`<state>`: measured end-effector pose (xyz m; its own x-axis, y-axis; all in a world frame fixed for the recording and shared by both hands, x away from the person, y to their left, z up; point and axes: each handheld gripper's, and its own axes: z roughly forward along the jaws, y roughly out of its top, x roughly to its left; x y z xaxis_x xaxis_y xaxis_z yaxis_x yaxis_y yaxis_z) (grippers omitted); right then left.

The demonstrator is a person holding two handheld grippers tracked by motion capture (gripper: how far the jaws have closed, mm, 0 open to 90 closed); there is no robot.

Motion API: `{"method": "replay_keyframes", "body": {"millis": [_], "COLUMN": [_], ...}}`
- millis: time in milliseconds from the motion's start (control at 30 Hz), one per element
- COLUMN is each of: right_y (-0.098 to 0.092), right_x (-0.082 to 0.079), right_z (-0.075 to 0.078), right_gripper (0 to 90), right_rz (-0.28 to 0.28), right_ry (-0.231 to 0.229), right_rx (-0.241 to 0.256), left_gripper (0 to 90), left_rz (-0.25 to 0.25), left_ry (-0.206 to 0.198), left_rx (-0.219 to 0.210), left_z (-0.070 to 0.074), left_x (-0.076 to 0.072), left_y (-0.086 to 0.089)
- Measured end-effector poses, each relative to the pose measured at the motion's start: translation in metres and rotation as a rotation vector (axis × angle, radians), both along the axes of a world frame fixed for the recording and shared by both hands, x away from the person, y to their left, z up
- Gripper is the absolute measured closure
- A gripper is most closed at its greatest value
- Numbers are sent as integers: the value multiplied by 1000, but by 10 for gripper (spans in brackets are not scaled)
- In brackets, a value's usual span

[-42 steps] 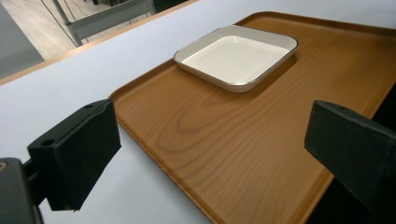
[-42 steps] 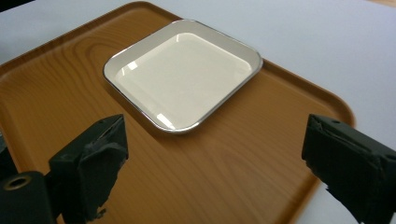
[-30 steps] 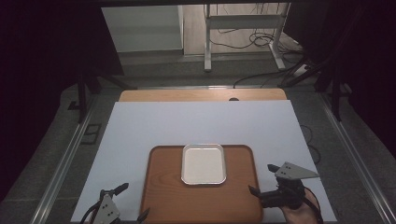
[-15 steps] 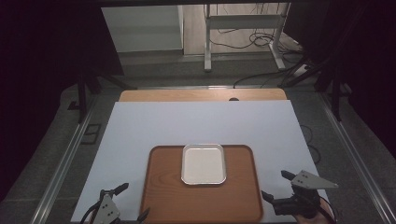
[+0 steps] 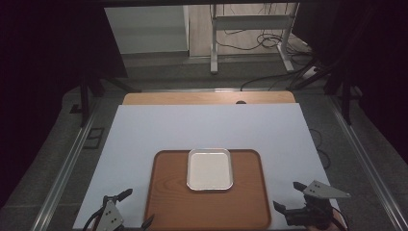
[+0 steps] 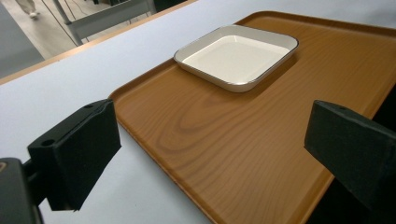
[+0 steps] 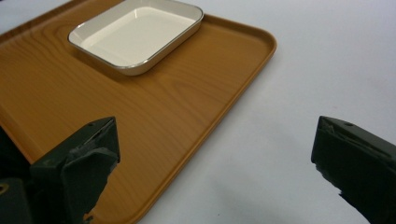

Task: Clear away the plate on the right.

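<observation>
Now | both claws (image 5: 289,196) apart | dish (image 5: 210,169) on tray (image 5: 207,211), prob. far edge

No readable text, labels, brands or numbers on anything.

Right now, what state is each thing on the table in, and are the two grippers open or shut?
White dish: empty, upright, sitting on the tray's far half.
Wooden tray: flat on the white table cover, bare apart from the dish.
Left gripper: open, holding nothing.
Right gripper: open, holding nothing, beside the tray's right edge.
</observation>
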<state>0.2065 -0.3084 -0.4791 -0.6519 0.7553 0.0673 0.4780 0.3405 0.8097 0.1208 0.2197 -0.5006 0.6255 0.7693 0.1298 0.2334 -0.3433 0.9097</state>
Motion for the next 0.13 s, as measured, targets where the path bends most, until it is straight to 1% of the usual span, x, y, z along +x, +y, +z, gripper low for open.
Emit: {"method": "replay_keyframes", "body": {"millis": [133], "right_y": [2], "right_x": [0], "right_z": [-1], "right_gripper": [7], "right_rz": [12], "right_ry": [7], "right_rx": [-10], "left_gripper": [32], "left_rz": [-2], "left_ry": [-2], "left_rx": [8], "left_z": [0], "left_x": [0], "left_y": [-1]}}
